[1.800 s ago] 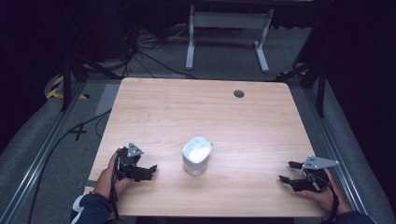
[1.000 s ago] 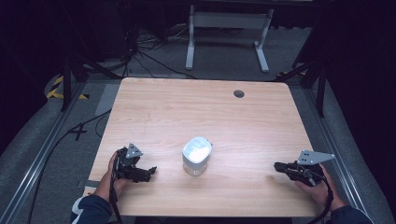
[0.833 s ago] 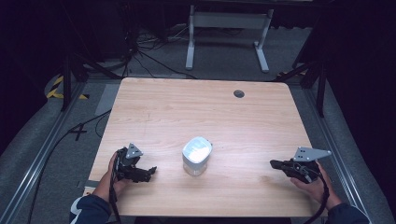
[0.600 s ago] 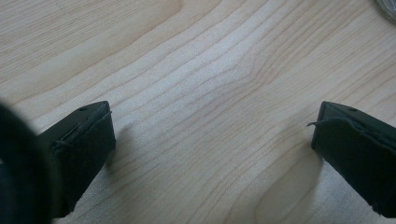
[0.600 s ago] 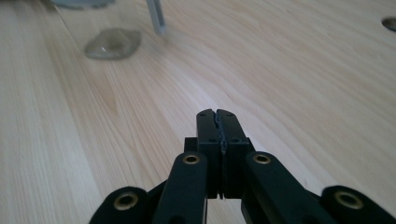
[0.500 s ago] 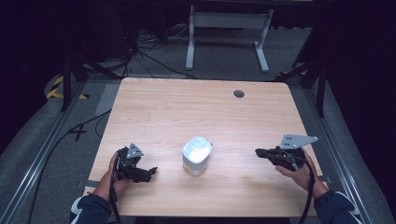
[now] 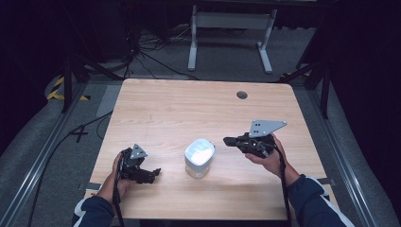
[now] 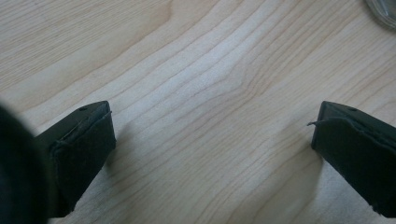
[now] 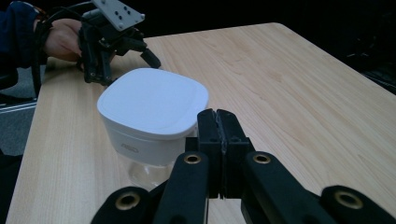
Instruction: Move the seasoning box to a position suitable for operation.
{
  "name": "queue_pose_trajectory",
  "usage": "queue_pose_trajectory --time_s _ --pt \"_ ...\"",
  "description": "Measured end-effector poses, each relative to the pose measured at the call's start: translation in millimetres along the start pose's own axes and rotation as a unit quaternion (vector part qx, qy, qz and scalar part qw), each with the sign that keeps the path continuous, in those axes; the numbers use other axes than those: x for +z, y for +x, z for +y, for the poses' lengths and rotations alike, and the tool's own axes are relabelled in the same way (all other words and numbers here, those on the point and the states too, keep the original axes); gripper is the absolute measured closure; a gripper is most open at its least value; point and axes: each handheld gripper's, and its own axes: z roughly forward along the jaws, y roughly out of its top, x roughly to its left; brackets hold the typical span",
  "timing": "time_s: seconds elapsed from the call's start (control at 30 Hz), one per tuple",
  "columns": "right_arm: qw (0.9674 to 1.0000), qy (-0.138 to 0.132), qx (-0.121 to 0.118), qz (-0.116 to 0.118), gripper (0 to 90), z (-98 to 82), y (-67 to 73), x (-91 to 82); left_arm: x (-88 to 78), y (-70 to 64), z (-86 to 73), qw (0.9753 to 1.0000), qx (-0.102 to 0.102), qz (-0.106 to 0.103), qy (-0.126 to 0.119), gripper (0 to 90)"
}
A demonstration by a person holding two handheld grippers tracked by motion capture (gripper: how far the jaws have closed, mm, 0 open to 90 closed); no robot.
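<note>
2 grippers | left gripper [image 7: 152, 173] jaws apart | right gripper [image 7: 228, 141] jaws together near white-lidded container [image 7: 199, 157] | label unreadable

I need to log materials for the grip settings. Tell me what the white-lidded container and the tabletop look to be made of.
White-lidded container: the lid looks like smooth, matte white plastic with soft rounded corners; the base below it looks clear, glass or clear plastic, I cannot tell which.

Tabletop: pale wood or wood-look laminate, with visible grain lines and a low sheen; the left gripper view shows the grain clearly. Solid wood or veneer cannot be told.
</note>
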Motion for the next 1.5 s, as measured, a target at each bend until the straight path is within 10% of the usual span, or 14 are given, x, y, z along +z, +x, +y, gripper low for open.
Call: queue_pose_trajectory --time_s 0.5,1.2,1.3,1.5 --pt "0.9988 0.001 -0.031 0.039 90.0 15.5 7.3 36.4 1.3 -3.2 1.3 0.9999 0.006 -0.010 0.002 0.0" --pt "0.9991 0.022 -0.031 0.016 90.0 12.1 -1.2 54.7 -0.4 -5.9 1.2 0.9999 0.012 -0.010 0.001 1.5" --pt "0.9992 0.020 -0.033 0.015 90.0 11.7 -1.3 54.9 -6.6 -8.0 3.4 0.9997 0.018 -0.018 0.000 29.2" --pt "0.9993 0.017 -0.031 0.011 90.0 10.9 -2.0 55.4 -30.7 -29.5 21.5 0.9968 0.052 -0.023 -0.055 44.5"
